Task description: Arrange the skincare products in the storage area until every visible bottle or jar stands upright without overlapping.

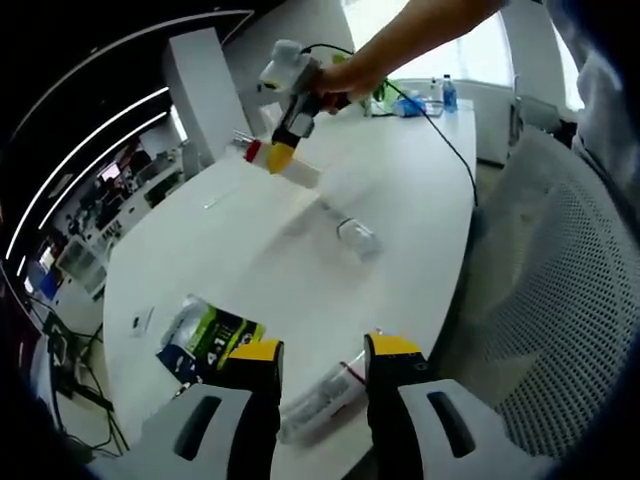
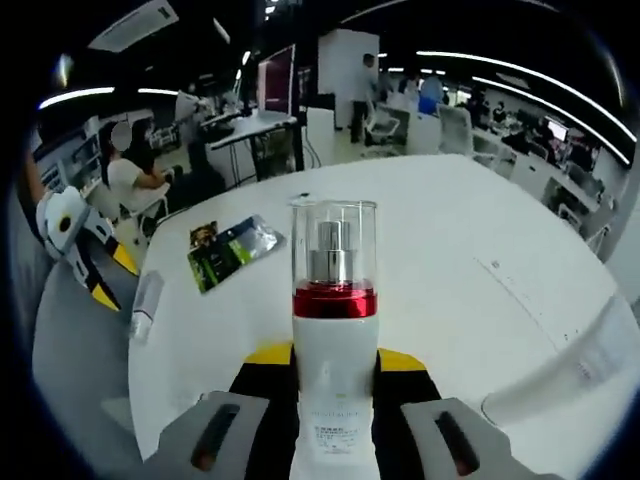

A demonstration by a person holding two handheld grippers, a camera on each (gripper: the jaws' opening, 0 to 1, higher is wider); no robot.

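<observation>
White pump bottle with red band and clear cap [image 2: 334,330]: clamped between the jaws of the right hand-held gripper [image 2: 335,375], held above the white desk [image 2: 480,300]. In the left gripper view it is carried tilted over the far part of the desk. Left hand-held gripper [image 1: 322,362]: jaws apart, a clear tube [image 1: 322,398] lying on the desk edge between them, contact not discernible. A small clear bottle [image 1: 357,238] lies mid-desk. A green and black foil sachet [image 1: 208,340] lies just beside the left jaw.
</observation>
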